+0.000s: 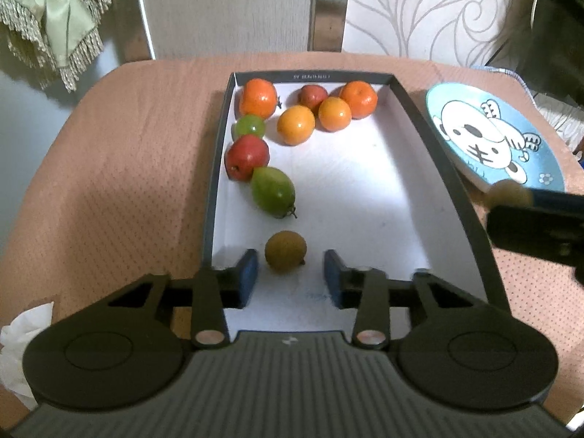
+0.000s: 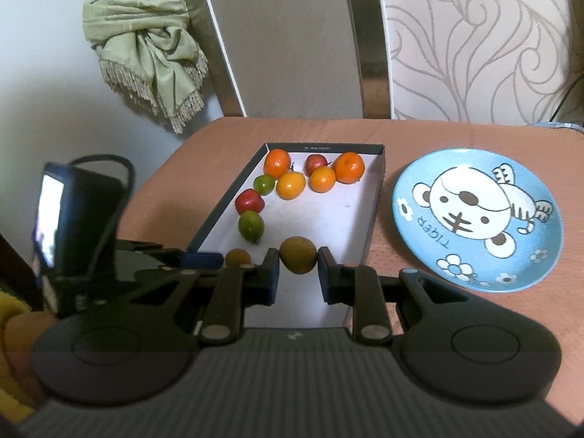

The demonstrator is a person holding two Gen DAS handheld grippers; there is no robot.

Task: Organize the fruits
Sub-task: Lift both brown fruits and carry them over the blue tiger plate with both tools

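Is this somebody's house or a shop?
Most likely a home, maybe a dining room. A tied green curtain hangs by swirly wallpaper, and a child's tiger plate sits on a cloth-covered table beside a box of fruit.

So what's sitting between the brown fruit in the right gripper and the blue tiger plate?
Only the box's dark right wall and a strip of bare tablecloth separate the brown fruit from the plate, seen in the right wrist view.
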